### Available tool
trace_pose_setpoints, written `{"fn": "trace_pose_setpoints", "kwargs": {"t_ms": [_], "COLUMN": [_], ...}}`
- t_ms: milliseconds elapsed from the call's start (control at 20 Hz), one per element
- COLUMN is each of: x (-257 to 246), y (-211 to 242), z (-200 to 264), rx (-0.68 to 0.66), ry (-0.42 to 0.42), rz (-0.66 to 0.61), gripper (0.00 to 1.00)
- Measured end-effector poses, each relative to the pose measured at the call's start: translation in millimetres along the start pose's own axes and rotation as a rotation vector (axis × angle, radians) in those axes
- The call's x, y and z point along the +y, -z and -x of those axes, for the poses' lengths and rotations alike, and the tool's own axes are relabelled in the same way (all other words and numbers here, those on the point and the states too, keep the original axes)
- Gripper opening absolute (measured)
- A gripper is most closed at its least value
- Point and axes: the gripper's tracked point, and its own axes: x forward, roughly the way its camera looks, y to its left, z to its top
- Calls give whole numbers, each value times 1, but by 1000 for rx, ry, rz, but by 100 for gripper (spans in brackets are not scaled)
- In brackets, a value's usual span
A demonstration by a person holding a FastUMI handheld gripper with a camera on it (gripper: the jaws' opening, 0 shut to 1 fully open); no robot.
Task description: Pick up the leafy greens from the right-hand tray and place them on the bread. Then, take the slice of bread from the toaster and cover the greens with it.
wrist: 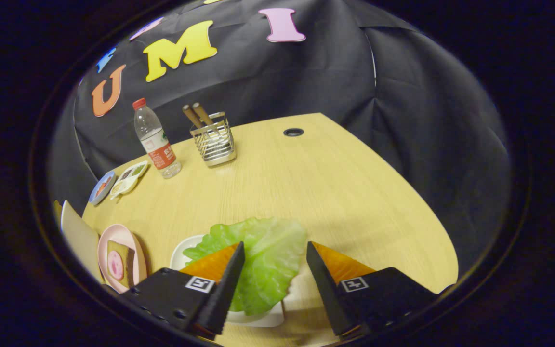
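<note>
A light green lettuce leaf [263, 255] lies on a small white tray [183, 253] on the wooden table. My gripper [275, 253] hangs just over it, open, with the leaf showing in the gap between the two fingers; the left finger covers part of the leaf. To the left of the tray, a pink plate [135, 250] holds a slice of bread [119, 262] with a pink round slice on top. A white slab-like body [79, 236] stands left of the plate; I cannot tell what it is.
At the back of the table stand a water bottle [154, 140] with a red cap and a wire holder [214, 142] with chopsticks. Two small dishes [118, 183] lie left of the bottle. A cable hole [293, 132] sits far back. The table's rounded edge curves along the right.
</note>
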Motion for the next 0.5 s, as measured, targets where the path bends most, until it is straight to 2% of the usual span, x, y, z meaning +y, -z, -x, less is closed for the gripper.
{"fn": "trace_pose_setpoints", "kwargs": {"t_ms": [50,150,300,400,500], "x": [-1,-1,3,2,3], "y": [1,0,-6,-5,-5], "z": [-2,-1,6,7,9], "rx": [7,1,-31,-32,-33], "ry": [11,23,21,40,47], "rz": [4,15,37,55,61], "gripper": [72,68,36,41,41]}}
